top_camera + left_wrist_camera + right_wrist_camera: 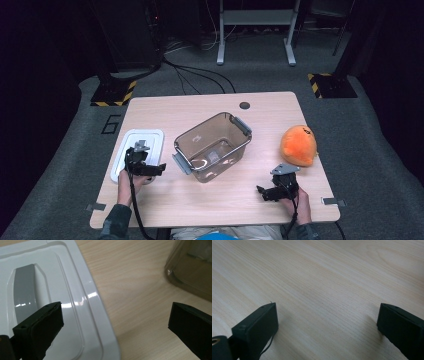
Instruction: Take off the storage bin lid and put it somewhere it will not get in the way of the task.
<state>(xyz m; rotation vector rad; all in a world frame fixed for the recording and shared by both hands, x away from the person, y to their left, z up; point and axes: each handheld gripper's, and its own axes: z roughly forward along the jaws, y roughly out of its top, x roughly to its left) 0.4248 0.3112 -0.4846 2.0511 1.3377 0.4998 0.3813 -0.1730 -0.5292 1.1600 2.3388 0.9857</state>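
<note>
A clear brownish plastic box (214, 146) with grey latch handles stands in the middle of the table. Its white lid (139, 146) with a grey grip lies flat to the left. My left gripper (156, 169) hovers at the lid's near right edge, jaws wide apart and nothing between them. In the left gripper view the lid (50, 290) lies under the left jaw and the box's corner (192, 270) is at the upper right. An orange plush toy (299, 145) sits at the right. My right gripper (261, 192) stands open over bare wood near the front edge.
The wooden table (210, 200) has a small round grommet hole (244, 105) at the back. Metal clips (331, 201) sit on the front corners. Beyond the table are grey carpet, cables and a stand's legs (255, 30).
</note>
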